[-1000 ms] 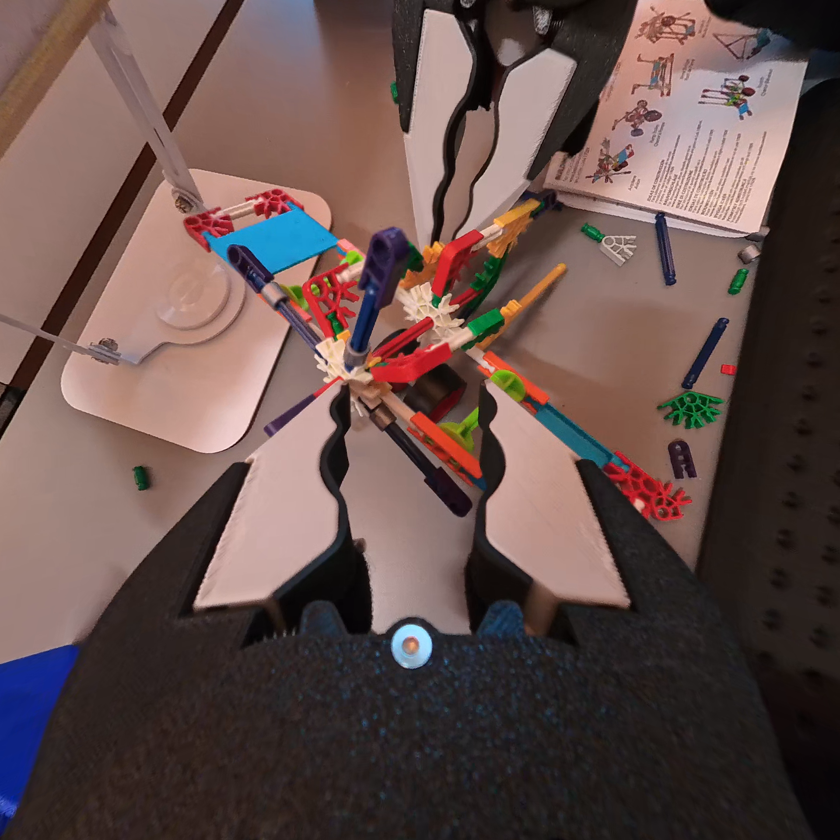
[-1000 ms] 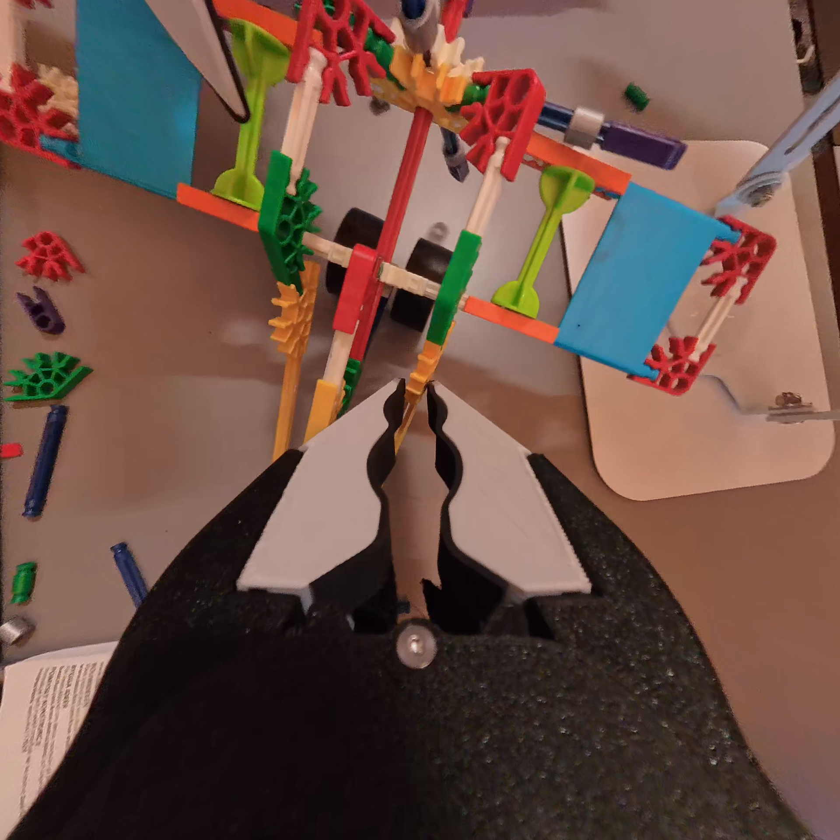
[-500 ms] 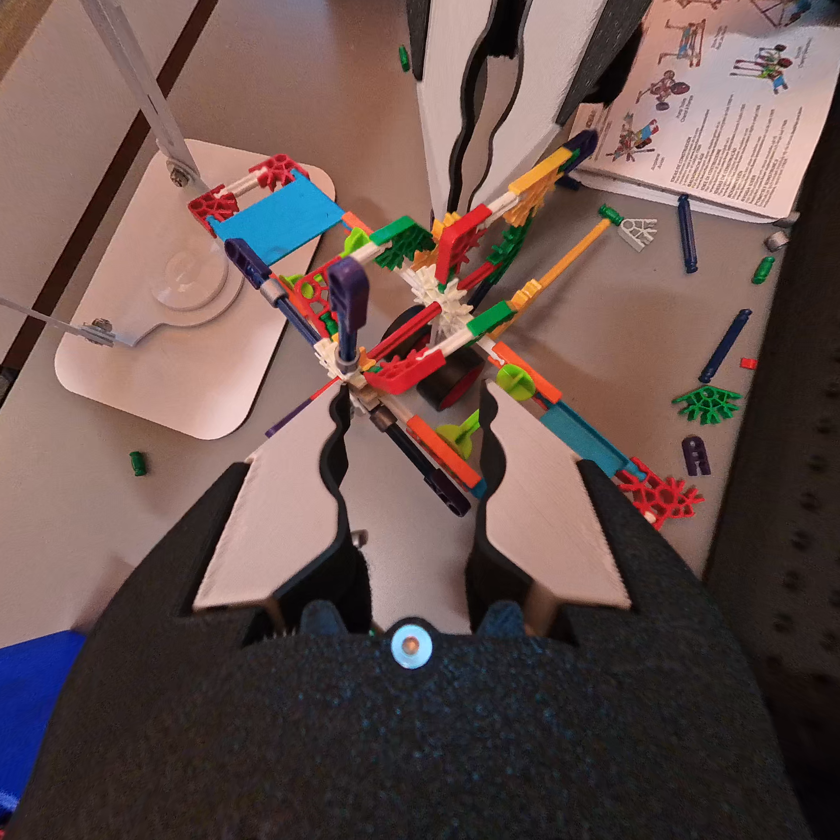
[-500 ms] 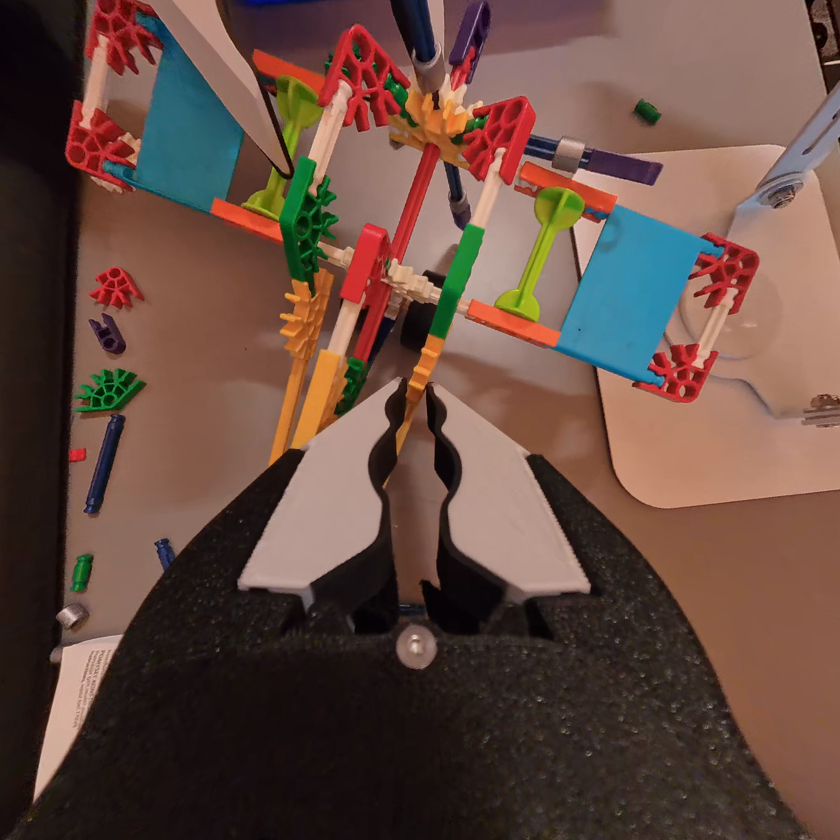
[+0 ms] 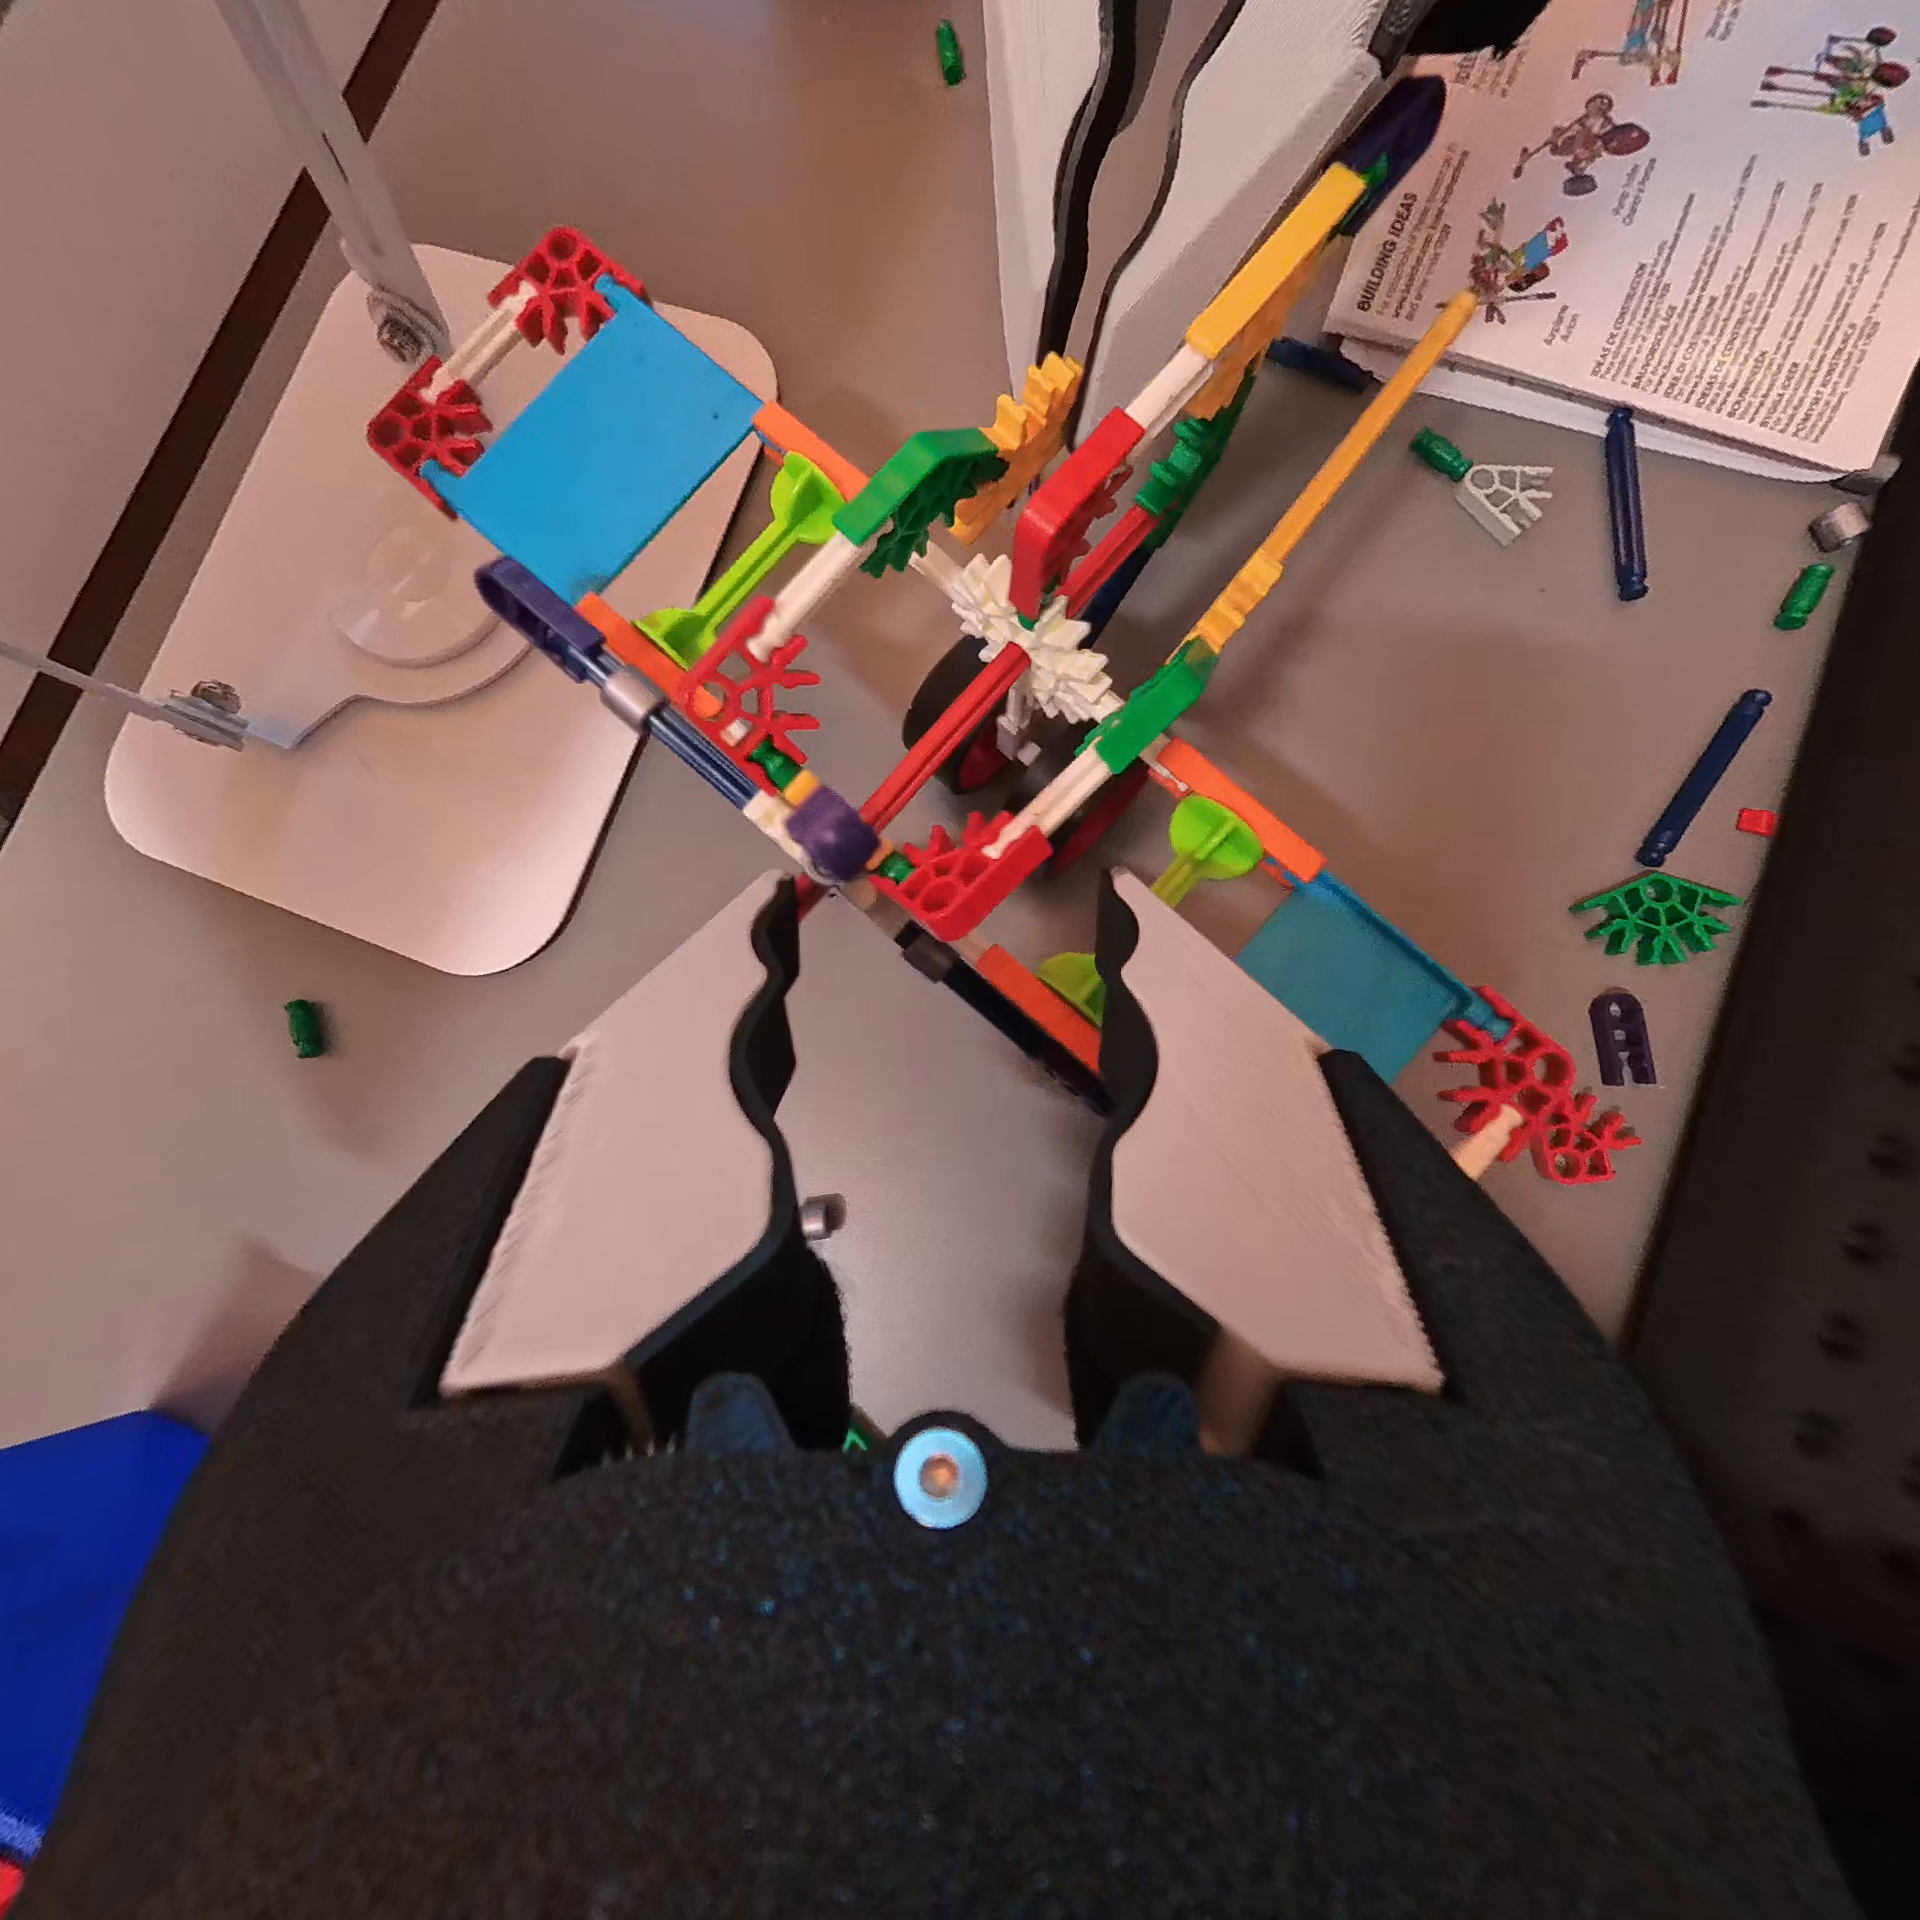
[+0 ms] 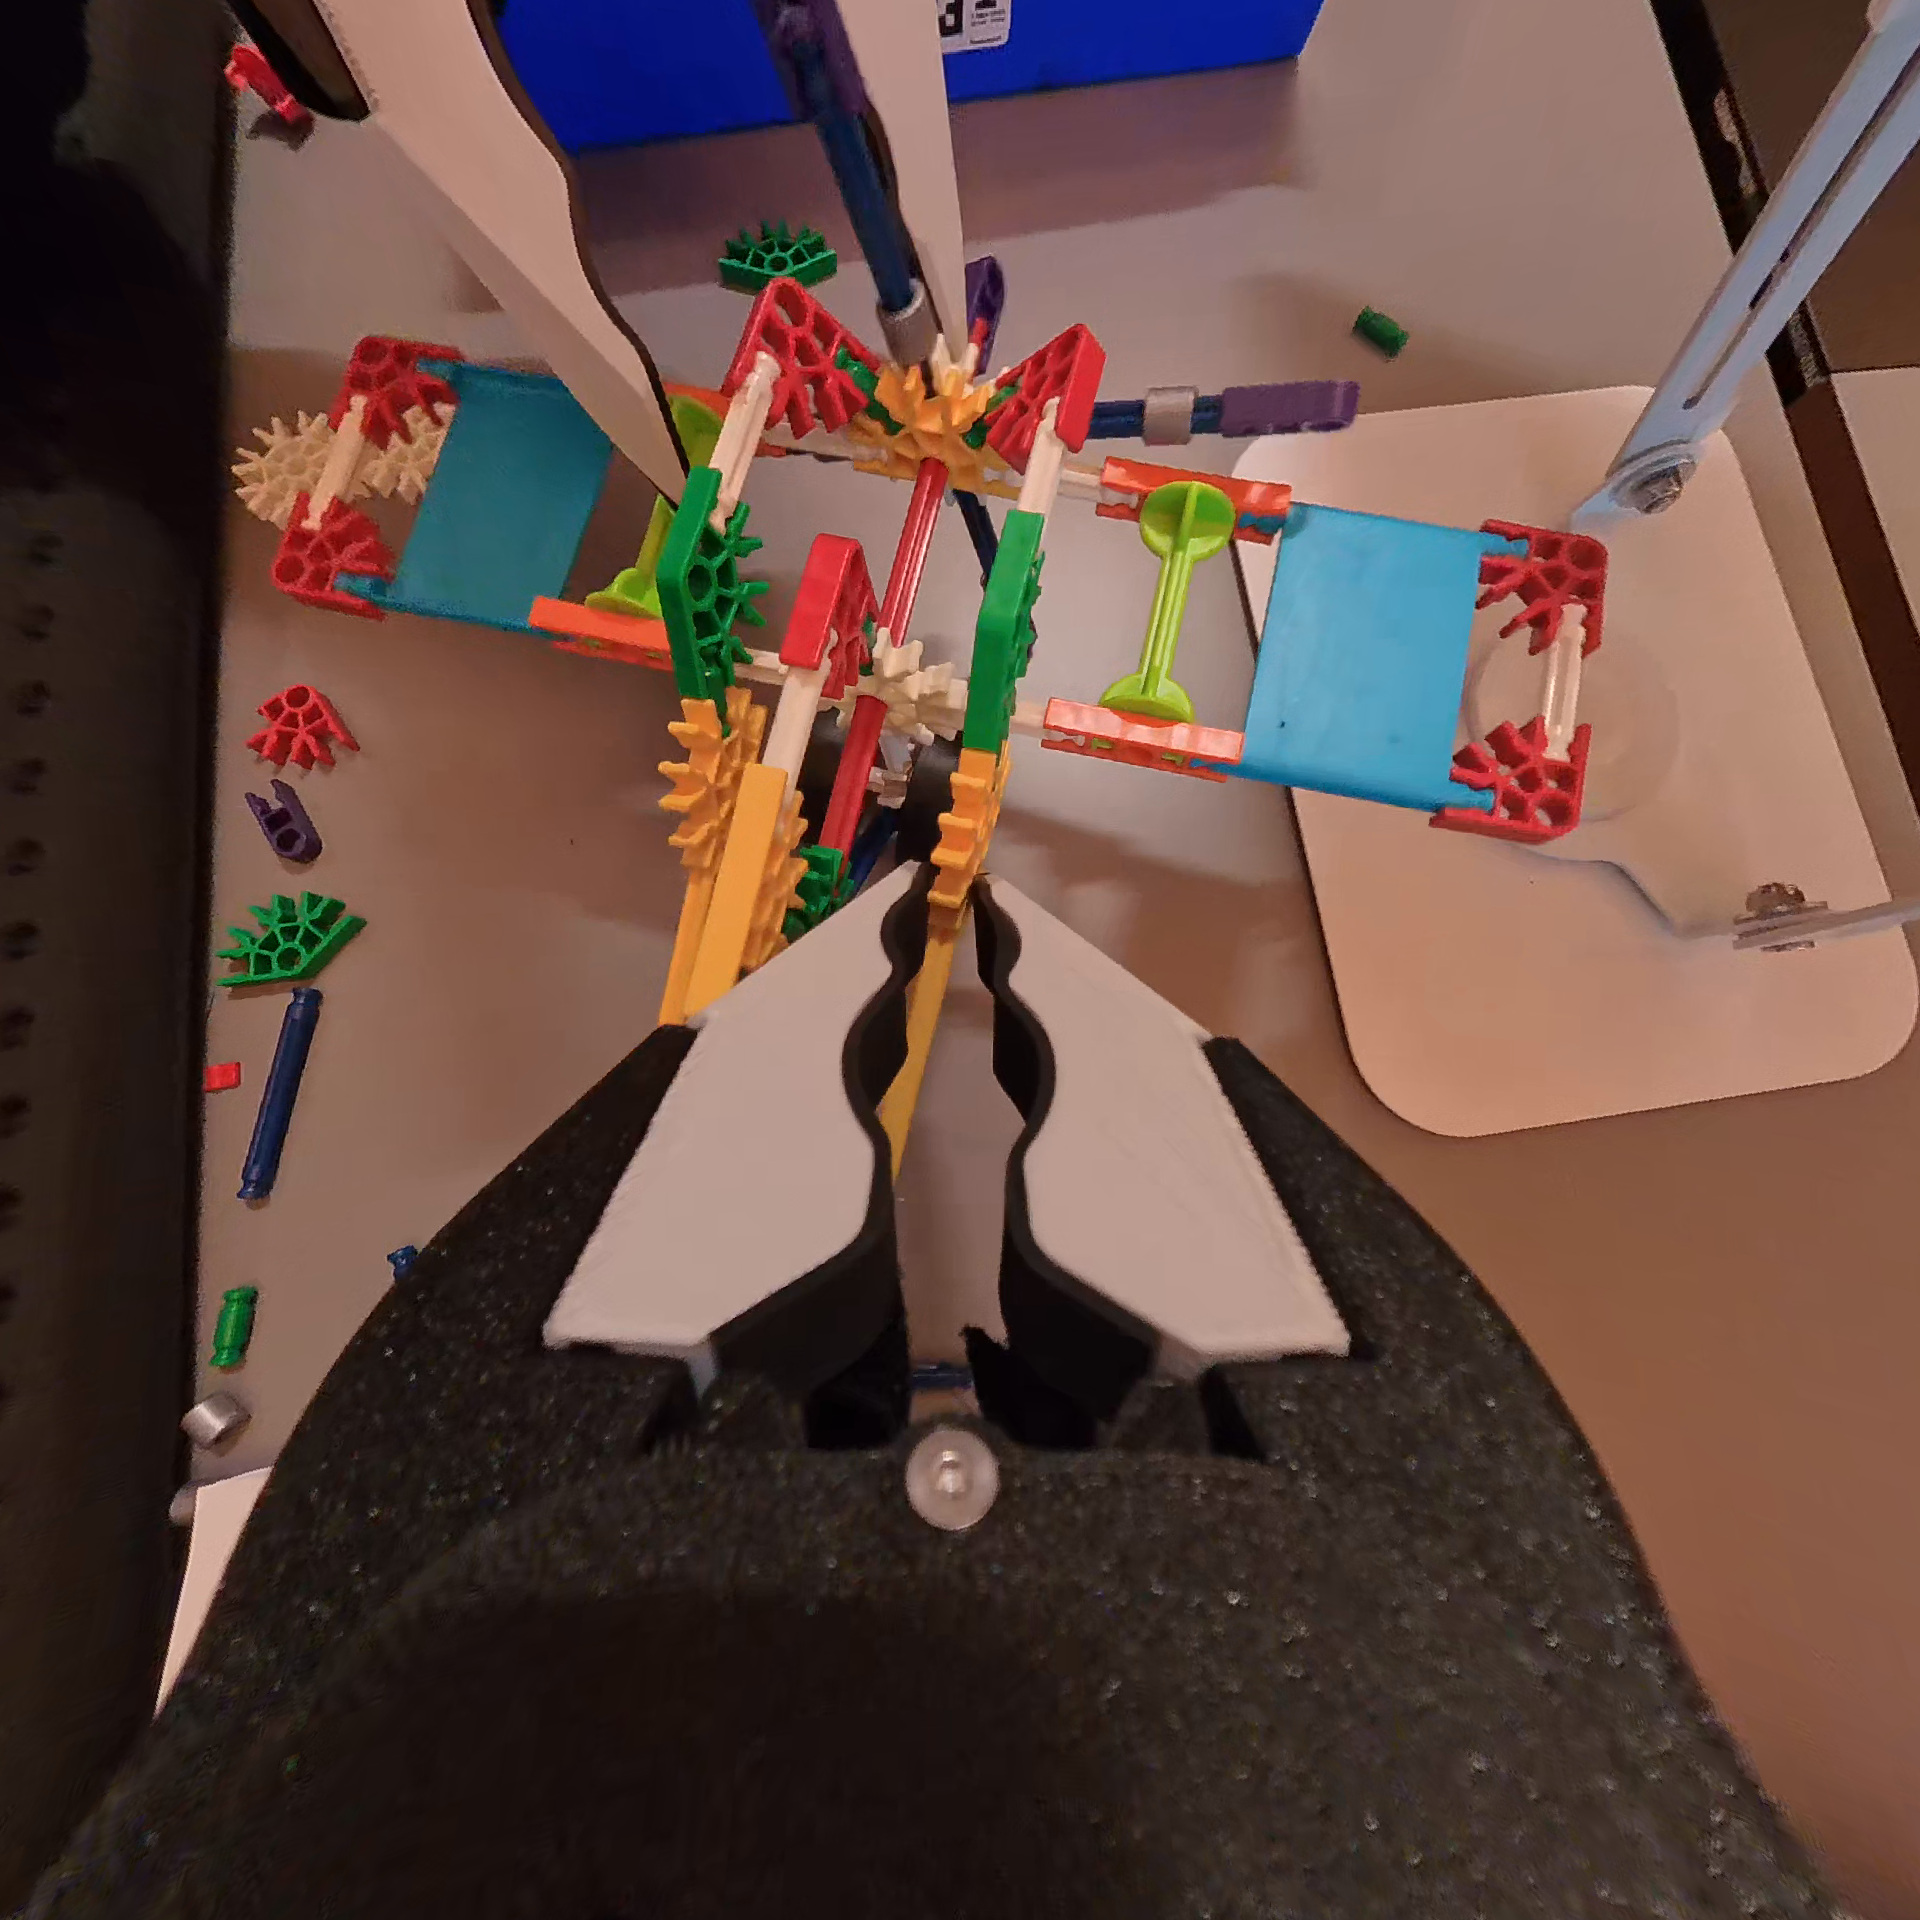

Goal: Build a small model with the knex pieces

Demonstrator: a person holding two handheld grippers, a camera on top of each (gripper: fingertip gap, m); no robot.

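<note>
Right gripper [image 6: 948,894] pinches the yellow rod [image 6: 914,1039] at the near end of the toy plane [image 6: 914,582]. Left gripper [image 5: 940,904] gapes around its far end, holding nothing — one-rod grip could let it swing or pop apart.

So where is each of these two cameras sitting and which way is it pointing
Left wrist view: sits on the left gripper, looking down along its open fingers at the toy model on the grey table; the right gripper shows opposite.
Right wrist view: sits on the right gripper, facing the model from the other side, its fingers shut on a yellow rod; the left gripper shows opposite.
Shared: the model, a white stand base, a loose green connector.
</note>
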